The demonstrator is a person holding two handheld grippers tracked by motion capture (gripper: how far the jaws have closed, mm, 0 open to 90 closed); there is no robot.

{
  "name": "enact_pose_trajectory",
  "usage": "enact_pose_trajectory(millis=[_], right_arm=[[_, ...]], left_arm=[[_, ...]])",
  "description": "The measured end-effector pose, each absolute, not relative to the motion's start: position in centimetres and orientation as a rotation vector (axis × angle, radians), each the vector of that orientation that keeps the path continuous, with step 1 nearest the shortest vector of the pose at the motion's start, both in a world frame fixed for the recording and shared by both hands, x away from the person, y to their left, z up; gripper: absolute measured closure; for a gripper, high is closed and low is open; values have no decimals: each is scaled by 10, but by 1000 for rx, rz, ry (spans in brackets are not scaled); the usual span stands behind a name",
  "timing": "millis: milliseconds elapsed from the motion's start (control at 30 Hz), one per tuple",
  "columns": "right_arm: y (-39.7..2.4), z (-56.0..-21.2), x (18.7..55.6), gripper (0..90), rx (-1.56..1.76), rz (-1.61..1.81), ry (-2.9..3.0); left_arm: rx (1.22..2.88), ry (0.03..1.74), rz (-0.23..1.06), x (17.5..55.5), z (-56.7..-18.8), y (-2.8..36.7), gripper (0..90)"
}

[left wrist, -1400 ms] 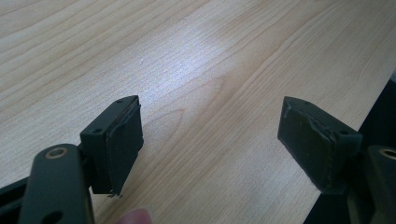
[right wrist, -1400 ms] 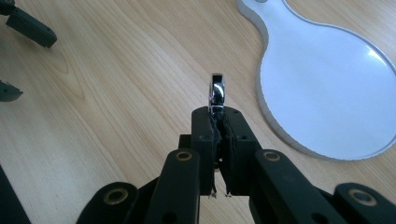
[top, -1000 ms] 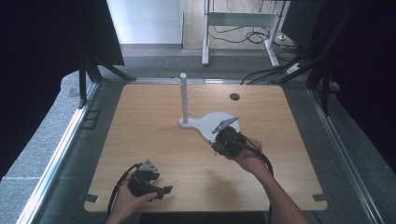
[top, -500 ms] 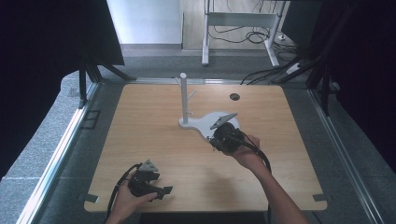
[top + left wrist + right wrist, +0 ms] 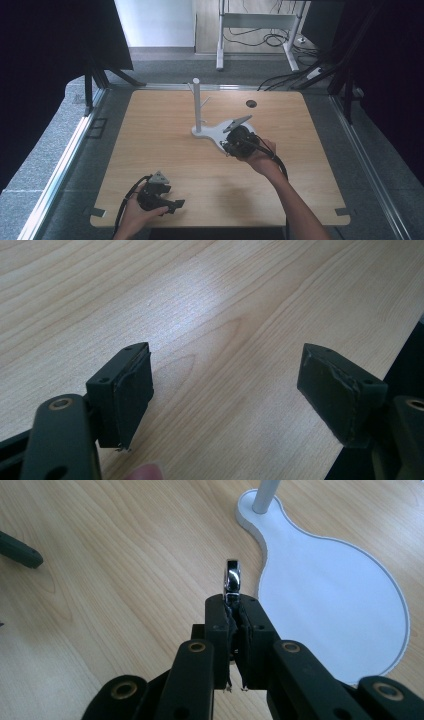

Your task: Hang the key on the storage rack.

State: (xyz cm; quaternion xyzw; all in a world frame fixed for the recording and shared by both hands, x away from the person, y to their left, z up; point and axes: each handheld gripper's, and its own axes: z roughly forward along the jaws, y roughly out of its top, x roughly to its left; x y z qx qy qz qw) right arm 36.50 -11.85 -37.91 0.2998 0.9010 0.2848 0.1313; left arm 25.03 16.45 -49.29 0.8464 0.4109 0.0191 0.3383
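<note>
We have the silver ring point(image 5: 233, 578) pinched in our right tool point(image 5: 233, 605) just beside the white jewelry stand point(image 5: 330, 595), not yet hung on its post point(image 5: 196, 102), while our left tool point(image 5: 225, 390) rests wide and empty on the counter point(image 5: 150, 125).

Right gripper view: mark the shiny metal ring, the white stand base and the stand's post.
shiny metal ring point(image 5: 233, 577), right gripper view, on its upper curved band
white stand base point(image 5: 330, 600), right gripper view, on its flat top
stand's post point(image 5: 264, 495), right gripper view, on its lower shaft
</note>
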Motion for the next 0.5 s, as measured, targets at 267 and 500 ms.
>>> enact_pose_trajectory(millis=[267,500], right_arm=[[-119,-373,369,844,875,843,2597],[-120,-372,371,845,878,843,2593]], left_arm=[[2205,1071,49,251,-493,165,227],[2205,1072,49,251,-493,165,227]])
